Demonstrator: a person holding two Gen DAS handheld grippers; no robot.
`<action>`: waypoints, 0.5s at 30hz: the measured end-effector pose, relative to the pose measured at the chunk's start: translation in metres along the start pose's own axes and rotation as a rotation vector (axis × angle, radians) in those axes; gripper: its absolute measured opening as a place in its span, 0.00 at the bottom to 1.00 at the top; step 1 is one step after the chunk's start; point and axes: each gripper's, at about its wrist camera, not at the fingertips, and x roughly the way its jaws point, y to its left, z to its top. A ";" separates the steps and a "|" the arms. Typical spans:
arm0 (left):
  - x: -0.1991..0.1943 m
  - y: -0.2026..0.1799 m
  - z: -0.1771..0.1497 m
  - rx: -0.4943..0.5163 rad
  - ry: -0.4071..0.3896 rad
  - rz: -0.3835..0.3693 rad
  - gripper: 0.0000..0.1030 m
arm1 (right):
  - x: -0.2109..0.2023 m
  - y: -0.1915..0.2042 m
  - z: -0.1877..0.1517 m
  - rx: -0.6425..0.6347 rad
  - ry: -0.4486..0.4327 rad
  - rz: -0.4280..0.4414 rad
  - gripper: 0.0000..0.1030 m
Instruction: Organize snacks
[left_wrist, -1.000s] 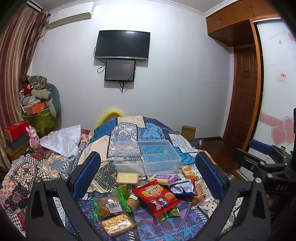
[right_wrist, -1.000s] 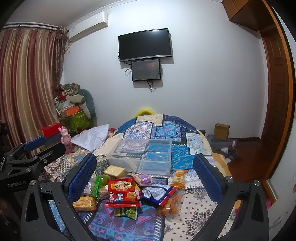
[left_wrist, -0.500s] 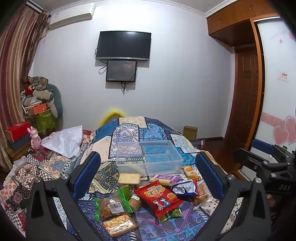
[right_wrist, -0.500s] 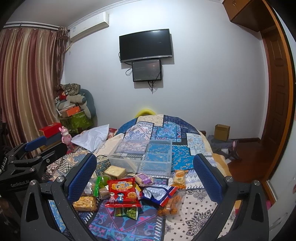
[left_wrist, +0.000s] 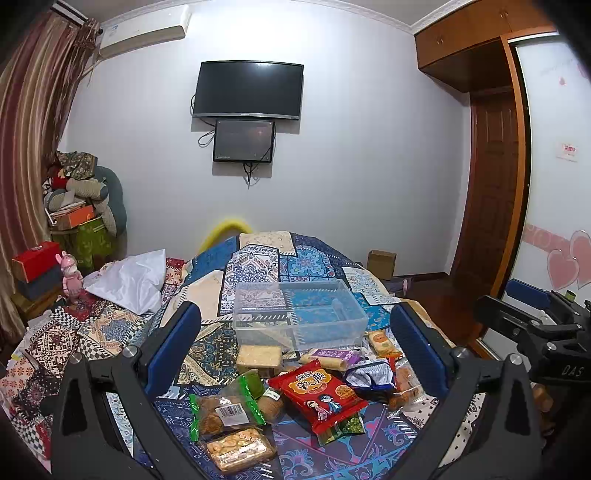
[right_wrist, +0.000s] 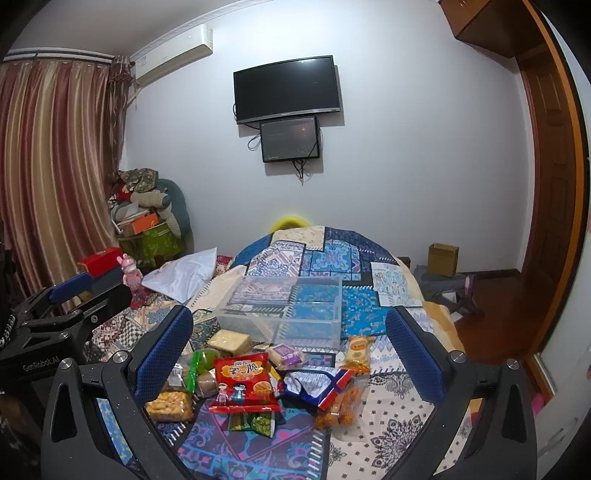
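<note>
On the left I see a white pillow lying on the patterned blue quilt. My left gripper has its fingers wide apart and holds nothing. The clear plastic box stands behind the snack pile, where the red snack bag lies between the fingers. My right gripper is also spread and empty above this bag.
</note>
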 end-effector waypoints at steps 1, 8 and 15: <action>0.000 0.000 0.000 0.000 0.000 0.000 1.00 | 0.000 0.000 0.000 0.002 0.001 0.000 1.00; 0.001 0.000 0.000 0.000 0.001 -0.002 1.00 | 0.000 0.000 -0.001 -0.001 0.000 0.000 1.00; 0.002 0.000 0.000 0.000 0.002 -0.002 1.00 | 0.000 -0.001 0.000 0.001 0.000 0.001 1.00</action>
